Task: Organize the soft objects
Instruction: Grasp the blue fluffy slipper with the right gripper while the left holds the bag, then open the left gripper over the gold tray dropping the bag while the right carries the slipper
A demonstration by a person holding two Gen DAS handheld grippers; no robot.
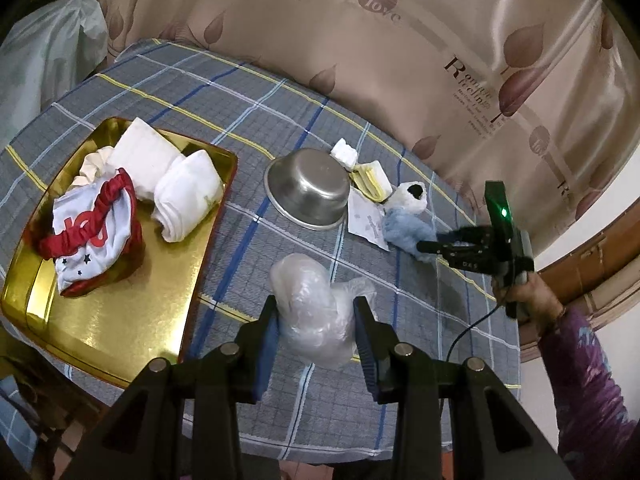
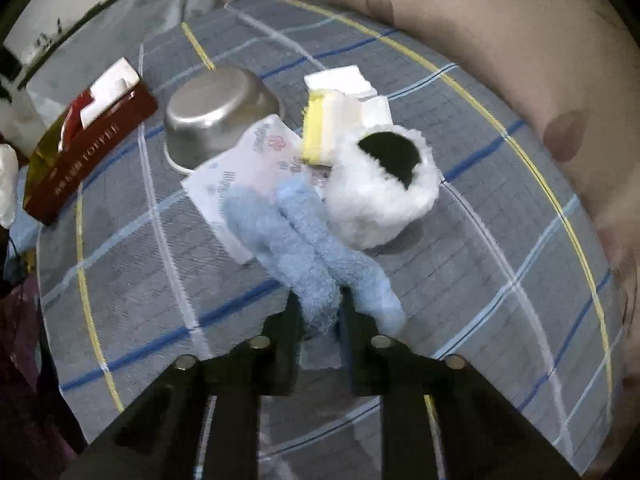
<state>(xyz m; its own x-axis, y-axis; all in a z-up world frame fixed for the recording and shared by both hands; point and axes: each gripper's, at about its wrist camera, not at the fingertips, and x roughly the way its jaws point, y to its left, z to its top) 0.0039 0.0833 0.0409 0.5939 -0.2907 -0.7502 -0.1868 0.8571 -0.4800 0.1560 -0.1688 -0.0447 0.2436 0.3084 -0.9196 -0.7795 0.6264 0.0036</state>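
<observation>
My right claw (image 2: 320, 312) pinches only the blue towel's (image 2: 296, 248) end; lifting may drag the packet (image 2: 240, 168) beyond it.

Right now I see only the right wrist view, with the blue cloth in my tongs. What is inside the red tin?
Observer: The tin holds white cloth rolls and a red-and-white garment.
Operator: Is there room for more?
Observer: Yes, the half nearest the left tongs is bare gold.
Operator: What are those tongs doing?
Observer: They straddle a plastic bag on the table beside the tin. I cannot tell whether they press on it.
</observation>
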